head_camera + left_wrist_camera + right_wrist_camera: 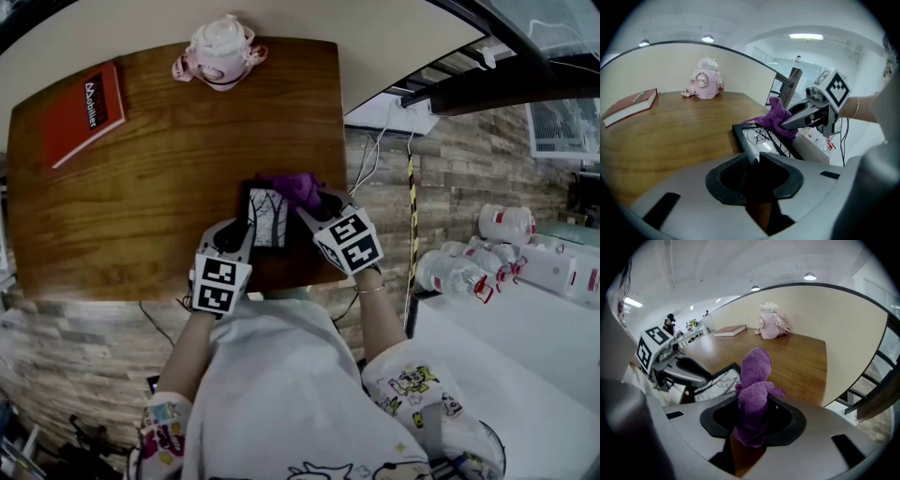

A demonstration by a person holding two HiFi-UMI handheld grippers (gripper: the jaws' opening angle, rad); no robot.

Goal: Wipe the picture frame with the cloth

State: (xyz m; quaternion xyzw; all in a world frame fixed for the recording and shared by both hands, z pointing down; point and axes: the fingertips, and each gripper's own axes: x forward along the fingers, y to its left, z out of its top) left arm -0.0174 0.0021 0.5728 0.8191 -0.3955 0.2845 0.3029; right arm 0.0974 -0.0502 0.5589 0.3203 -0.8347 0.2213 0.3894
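Both tools loaded: my left tool is clamped on the near edge of the picture frame, and my right tool grips the purple cloth. Cloth meets the frame's far right corner. Frame sits by the bench's near edge, right side.

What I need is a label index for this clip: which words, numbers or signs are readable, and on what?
"M...": white word on the black label of the red book; only the first letter is sure, the rest is blurred.
Marker cubes: black-and-white square codes, no letters.
Bottles: red labels, too small to read.
Picture frame: branch drawing, no text.
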